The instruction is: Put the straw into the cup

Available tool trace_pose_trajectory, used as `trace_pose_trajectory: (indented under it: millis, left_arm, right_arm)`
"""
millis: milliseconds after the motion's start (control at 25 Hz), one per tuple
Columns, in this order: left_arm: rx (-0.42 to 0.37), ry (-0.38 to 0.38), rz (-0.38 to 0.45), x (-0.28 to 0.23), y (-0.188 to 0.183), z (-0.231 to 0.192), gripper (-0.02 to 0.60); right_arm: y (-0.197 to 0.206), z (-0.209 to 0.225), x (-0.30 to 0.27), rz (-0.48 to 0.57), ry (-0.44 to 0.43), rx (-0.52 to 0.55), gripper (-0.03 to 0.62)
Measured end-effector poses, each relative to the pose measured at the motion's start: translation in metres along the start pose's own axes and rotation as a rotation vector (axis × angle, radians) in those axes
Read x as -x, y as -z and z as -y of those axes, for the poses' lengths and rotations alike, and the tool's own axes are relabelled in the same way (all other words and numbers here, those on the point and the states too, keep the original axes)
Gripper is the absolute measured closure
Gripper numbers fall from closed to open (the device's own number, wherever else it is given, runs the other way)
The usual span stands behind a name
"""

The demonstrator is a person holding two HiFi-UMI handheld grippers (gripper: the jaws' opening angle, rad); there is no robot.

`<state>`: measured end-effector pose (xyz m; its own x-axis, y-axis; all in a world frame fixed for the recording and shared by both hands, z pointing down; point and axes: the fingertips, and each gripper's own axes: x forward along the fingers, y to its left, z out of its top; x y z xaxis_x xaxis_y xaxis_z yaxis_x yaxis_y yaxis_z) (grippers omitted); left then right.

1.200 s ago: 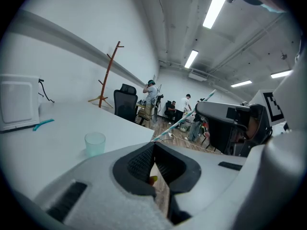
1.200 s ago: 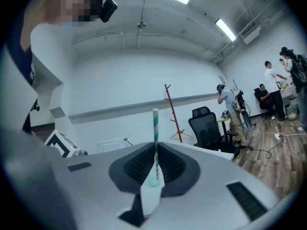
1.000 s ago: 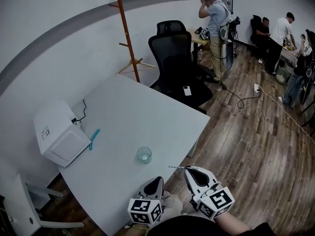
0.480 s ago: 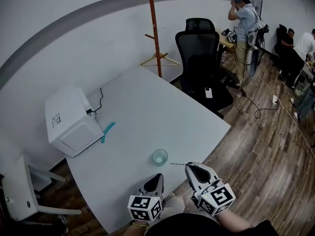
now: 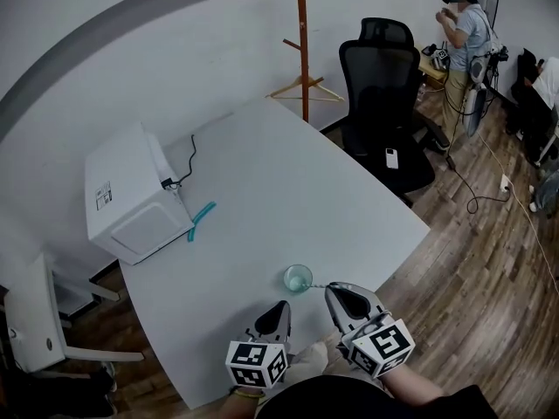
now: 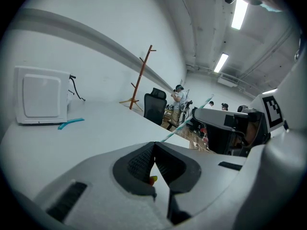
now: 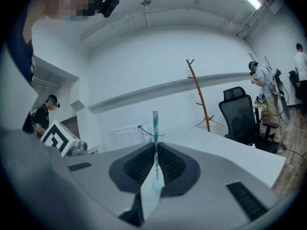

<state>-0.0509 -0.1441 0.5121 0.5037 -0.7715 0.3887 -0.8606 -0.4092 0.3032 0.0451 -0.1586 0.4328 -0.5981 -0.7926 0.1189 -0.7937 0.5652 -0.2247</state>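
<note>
Currently the right tongs point(image 5: 335, 291) are clamped on the straw point(image 5: 318, 285), jaws almost together with only the straw between them. The straw lies roughly level, free end pointing at the cup point(image 5: 298, 278). Its tip is right at the rim, not inside; can't tell if it touches. The cup stands upright on the white counter point(image 5: 262, 182), near the front edge. The left tongs point(image 5: 281, 307) are closed with nothing in them, just beside the right ones. A white box point(image 5: 131, 195) and a teal object point(image 5: 203, 217) sit well apart at the counter's left.
</note>
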Motion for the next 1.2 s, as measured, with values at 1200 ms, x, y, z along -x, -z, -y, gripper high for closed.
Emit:
trace_pose_trajectory:
  millis: [1200]
  left_arm:
    - [0.064, -0.079, -0.055, -0.027, 0.017, -0.033, 0.563]
  right_arm:
    - [0.083, 0.017, -0.043, -0.226, -0.03, -0.03, 0.554]
